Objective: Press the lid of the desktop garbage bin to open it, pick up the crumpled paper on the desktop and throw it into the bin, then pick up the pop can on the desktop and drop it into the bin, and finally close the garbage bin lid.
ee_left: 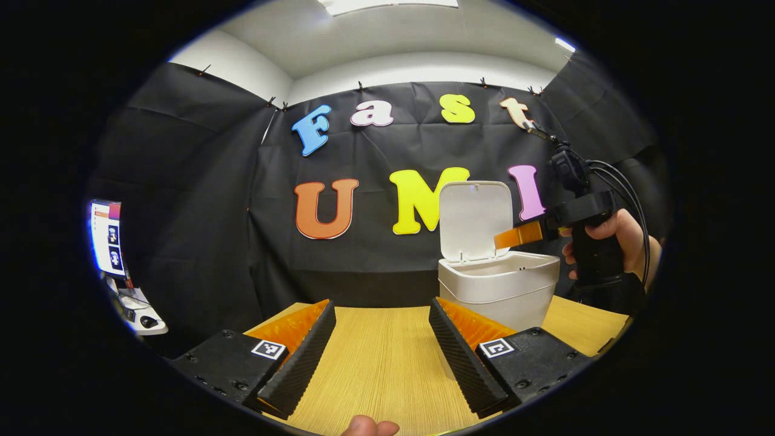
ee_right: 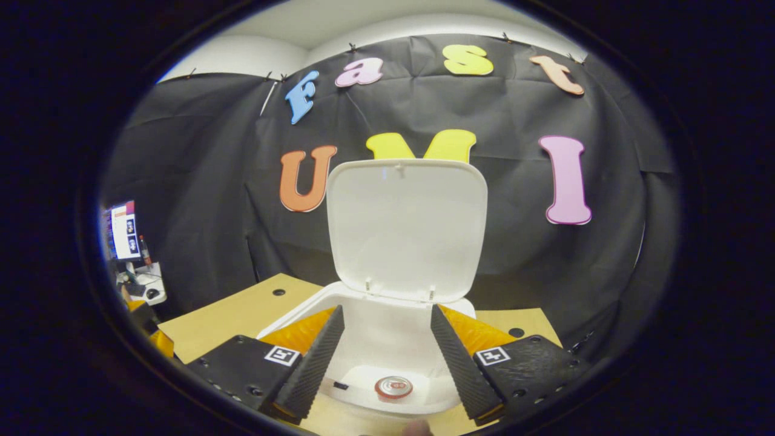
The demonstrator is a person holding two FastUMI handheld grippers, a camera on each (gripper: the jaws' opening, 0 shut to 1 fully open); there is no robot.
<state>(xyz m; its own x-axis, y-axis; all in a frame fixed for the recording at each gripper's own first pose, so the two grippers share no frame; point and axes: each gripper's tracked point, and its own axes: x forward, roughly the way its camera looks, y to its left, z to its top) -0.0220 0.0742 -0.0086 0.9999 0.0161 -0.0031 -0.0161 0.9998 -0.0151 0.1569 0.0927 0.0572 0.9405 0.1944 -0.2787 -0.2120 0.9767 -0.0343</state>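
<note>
- Fingertip [ee_left: 369, 427] of a person, at 6 o'clock in the left gripper view, nearest the lens, over the wooden table [ee_left: 381, 357].
- Left gripper [ee_left: 382, 357]: jaws spread wide, nothing between them but bare tabletop; low over the table, pointing toward the booth wall.
- Right gripper [ee_right: 387, 357]: jaws spread wide, empty, hanging directly above the open bin; seen again in the left gripper view at 3 o'clock [ee_left: 514, 235], gripped by a hand [ee_left: 611, 236], with cables trailing from the top.
- Desktop garbage bin [ee_left: 499, 290]: white, standing on the table at 4 o'clock of the left gripper view, beyond the left gripper's right-hand finger; body upright.
- Lid [ee_right: 407, 227]: white, swung up on its rear hinge, standing near vertical at the centre of the right gripper view; inner face toward the camera.
- Pop can [ee_right: 393, 386]: inside the bin, on its floor, top end facing up; at 6 o'clock of the right gripper view, between the two fingers and well below them.
- Crumpled paper: cannot tell where it lies.
- Monitor [ee_left: 106, 237]: lit, at 9 o'clock beyond the table edge.
</note>
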